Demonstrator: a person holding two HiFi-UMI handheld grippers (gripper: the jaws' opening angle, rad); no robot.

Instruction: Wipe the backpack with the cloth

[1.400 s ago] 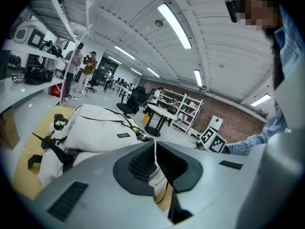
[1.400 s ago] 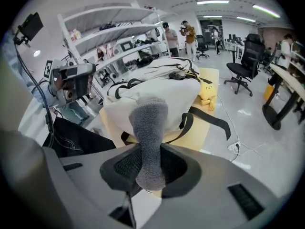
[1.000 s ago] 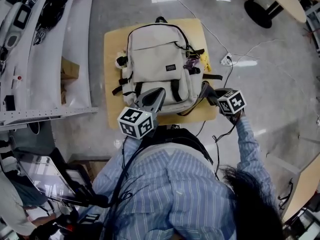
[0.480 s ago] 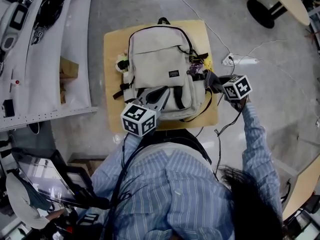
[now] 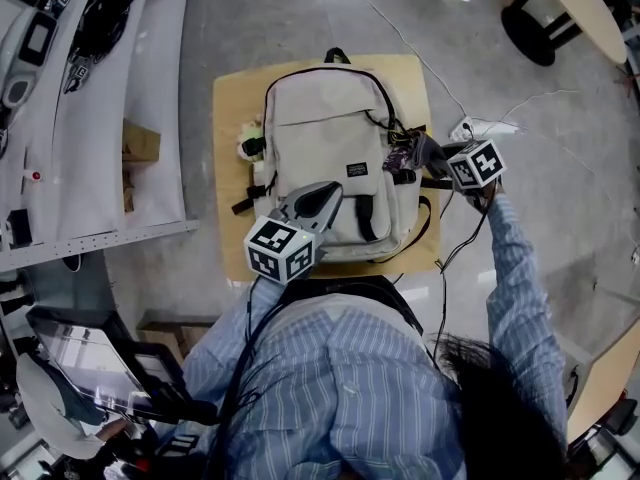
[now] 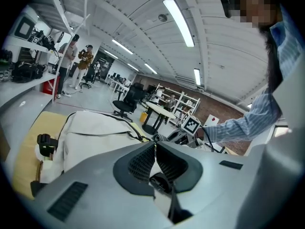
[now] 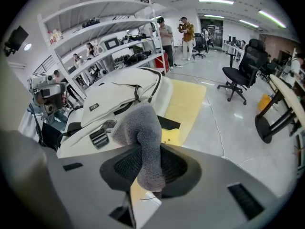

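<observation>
Right gripper [image 7: 148,170] pinching grey cloth [image 7: 141,128] at beige backpack [image 5: 322,133]'s right flank, seemingly touching; backpack's length runs away from person; left gripper [image 6: 155,157] pressed together, empty.

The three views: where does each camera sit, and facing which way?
Head view: on the person's head, looking steeply down at the backpack; shirt, left gripper and right gripper show.
Left gripper view: rides the left gripper, looks along its shut jaws over the backpack.
Right gripper view: rides the right gripper, jaws clamping the cloth, facing the backpack.
Shared: the backpack.
</observation>
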